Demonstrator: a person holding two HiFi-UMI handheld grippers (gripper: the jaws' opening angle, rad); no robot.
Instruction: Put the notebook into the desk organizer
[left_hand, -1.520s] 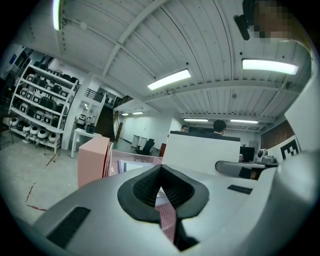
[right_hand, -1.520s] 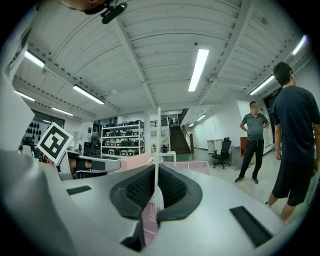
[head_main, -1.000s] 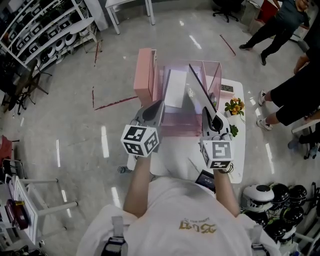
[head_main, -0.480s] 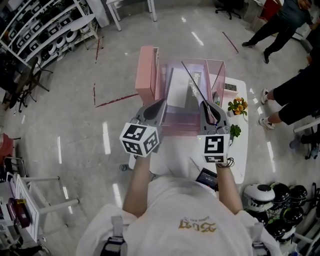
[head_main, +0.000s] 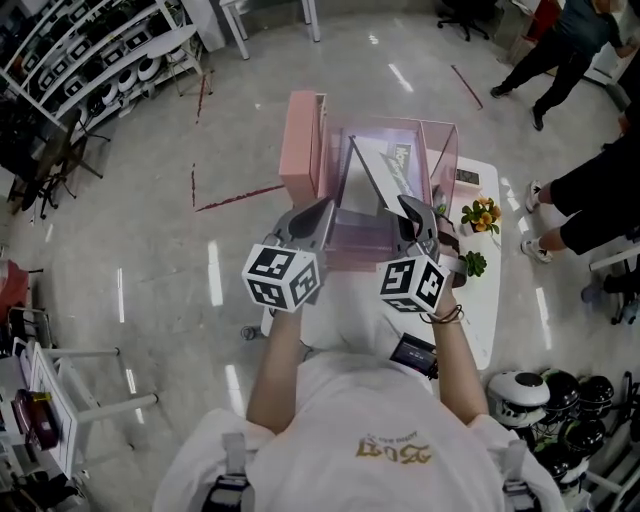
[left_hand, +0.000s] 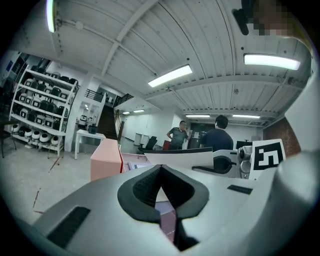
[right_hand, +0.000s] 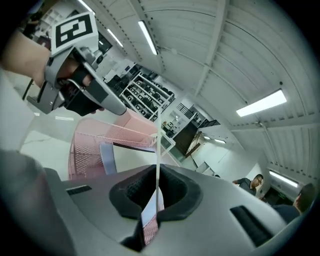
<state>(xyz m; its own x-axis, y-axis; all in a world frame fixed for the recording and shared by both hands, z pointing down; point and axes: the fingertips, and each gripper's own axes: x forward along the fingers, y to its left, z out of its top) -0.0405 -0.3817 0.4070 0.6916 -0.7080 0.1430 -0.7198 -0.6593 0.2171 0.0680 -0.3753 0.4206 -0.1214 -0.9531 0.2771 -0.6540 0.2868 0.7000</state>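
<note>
In the head view, both forearms reach forward side by side over the white table (head_main: 478, 305). The right gripper (head_main: 413, 215) holds the notebook (head_main: 388, 166) tilted over the pink organizer (head_main: 446, 150), and the left gripper (head_main: 310, 222) hovers at the organizer's front.

In the left gripper view, the jaws are pressed together with nothing between them.

In the right gripper view, the jaws pinch the notebook's (right_hand: 158, 145) thin edge, with the organizer (right_hand: 92, 147) beyond.

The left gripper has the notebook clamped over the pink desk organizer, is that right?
No, the right gripper has it. The right gripper view shows the thin notebook pinched between that gripper's jaws, over the pink desk organizer; the left gripper is shut on nothing.
</note>
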